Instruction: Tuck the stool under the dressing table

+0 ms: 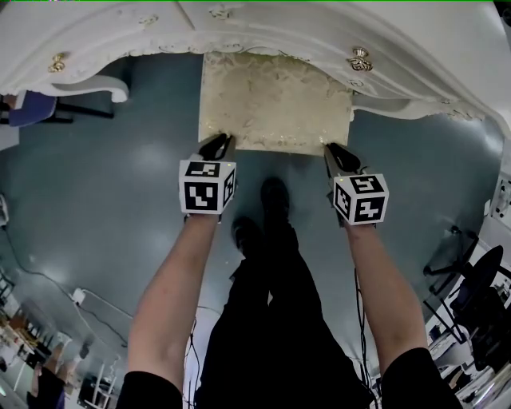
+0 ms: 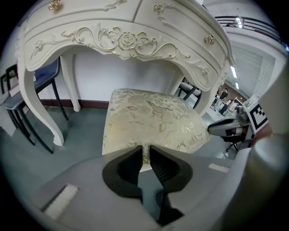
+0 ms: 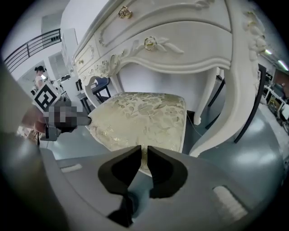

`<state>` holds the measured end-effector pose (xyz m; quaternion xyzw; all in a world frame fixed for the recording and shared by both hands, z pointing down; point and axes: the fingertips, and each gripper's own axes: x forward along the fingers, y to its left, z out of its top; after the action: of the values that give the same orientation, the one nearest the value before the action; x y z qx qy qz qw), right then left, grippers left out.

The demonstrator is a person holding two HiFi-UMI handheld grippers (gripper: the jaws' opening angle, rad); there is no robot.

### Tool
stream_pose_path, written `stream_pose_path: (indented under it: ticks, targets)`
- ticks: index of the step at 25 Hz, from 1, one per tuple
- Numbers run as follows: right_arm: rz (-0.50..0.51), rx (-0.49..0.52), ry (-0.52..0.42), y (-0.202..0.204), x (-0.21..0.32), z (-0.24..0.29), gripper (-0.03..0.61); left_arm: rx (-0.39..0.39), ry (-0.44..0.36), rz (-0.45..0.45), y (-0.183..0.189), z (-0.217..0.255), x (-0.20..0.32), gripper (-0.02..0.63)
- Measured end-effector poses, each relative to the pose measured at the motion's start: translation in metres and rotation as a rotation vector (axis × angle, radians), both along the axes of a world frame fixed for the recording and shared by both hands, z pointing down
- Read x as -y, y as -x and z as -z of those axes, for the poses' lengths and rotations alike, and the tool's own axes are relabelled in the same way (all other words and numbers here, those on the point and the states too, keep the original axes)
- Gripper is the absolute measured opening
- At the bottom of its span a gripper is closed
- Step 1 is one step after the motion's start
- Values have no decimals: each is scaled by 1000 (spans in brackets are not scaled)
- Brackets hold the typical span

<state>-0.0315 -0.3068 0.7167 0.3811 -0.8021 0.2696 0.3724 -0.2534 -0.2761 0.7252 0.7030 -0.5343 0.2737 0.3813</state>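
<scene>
Stool (image 1: 275,100): square seat in pale gold floral fabric; it stands on the floor with its far part under the dressing table's arched front, between the curved white legs; its near edge and two near corners lie out in the open
Dressing table (image 1: 319,24): white, with carved gilt scrollwork and a rose at the middle of the arch; brass drawer knobs (image 1: 360,58) on either side
Floor (image 1: 104,176): smooth dark grey-blue, with soft reflections of light
Room: a dark chair with a blue seat (image 1: 28,108) stands left of the dressing table; cables run across the floor lower left; black office chairs and clutter at the right edge; white wall with a dark skirting behind the table
Left tool (image 1: 217,144): at the seat's near left corner; jaws drawn close, pinching the seat's edge between their tips
Right tool (image 1: 335,152): at the seat's near right corner; jaws likewise close, clamped on the seat's edge
Arms: both bare forearms (image 1: 172,295) reach forward and down, roughly parallel, well apart; each tool tilts downward toward the seat, its marker cube (image 1: 207,186) facing up
Person: dark trousers and dark shoes (image 1: 274,196), standing just behind the stool, between the two arms
</scene>
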Motion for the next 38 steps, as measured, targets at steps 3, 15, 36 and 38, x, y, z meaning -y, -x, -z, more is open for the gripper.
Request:
stream_pose_path:
  ticks: [3,15,36,38]
  targets:
    - [-36,15,19,6,6,-7,48,27,-35,13,6,1,8,66]
    - [-61,-18,-95,15,68,-6,46,-53,-112,-18,14,10,62,63]
    - [-109,46,-75,-1,77,-27,32,18,-137,52,37,-15,75,63]
    - [-108,46,-100,-2,85,-27,31,17,-143,55,37,-15,82,61]
